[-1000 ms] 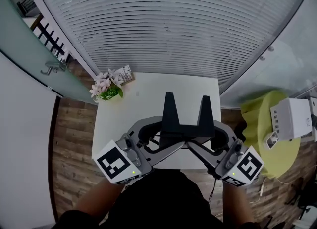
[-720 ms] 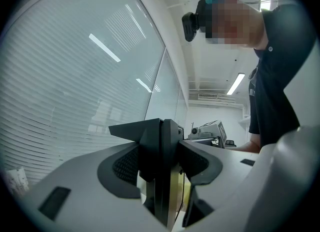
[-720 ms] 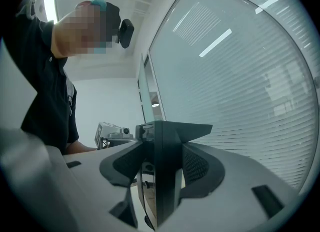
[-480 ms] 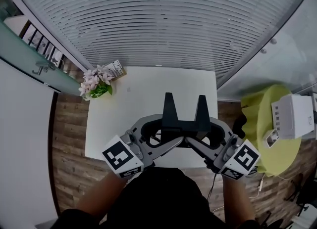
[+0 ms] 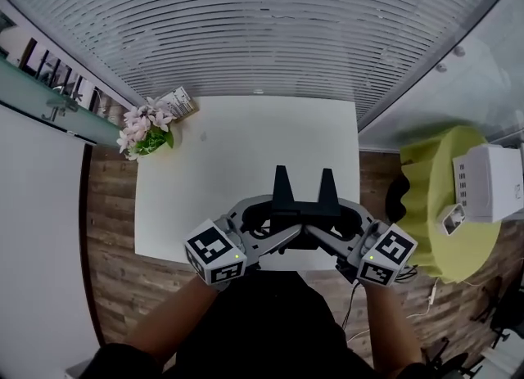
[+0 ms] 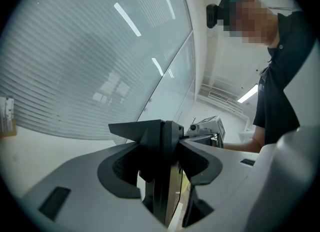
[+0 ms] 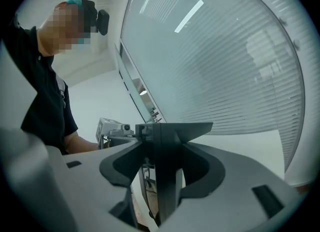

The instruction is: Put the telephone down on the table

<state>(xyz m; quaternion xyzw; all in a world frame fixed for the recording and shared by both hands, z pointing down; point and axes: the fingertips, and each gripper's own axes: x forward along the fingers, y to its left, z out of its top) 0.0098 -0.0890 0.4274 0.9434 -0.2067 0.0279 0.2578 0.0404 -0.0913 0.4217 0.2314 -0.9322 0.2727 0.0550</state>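
Observation:
The telephone (image 5: pixel 303 202) is a black, angular thing with two upright prongs, held over the near edge of the white table (image 5: pixel 229 156). My left gripper (image 5: pixel 277 226) clamps its left side and my right gripper (image 5: pixel 331 226) its right side. In the left gripper view the telephone's black edge (image 6: pixel 160 151) stands wedged between the grey jaws of the left gripper (image 6: pixel 161 176). The right gripper view shows the same: the black telephone (image 7: pixel 165 146) pinched in the right gripper (image 7: pixel 162 176). Whether the telephone's underside touches the table is hidden.
A small pot of pink flowers (image 5: pixel 141 130) and a printed card (image 5: pixel 177 102) stand at the table's far left corner. To the right is a round yellow-green table (image 5: pixel 446 205) carrying a white box (image 5: pixel 491 193). A striped glass wall runs behind, with wooden floor around.
Both grippers have sunk with the telephone toward the table and drawn a little nearer to me. The grip on it looks unchanged.

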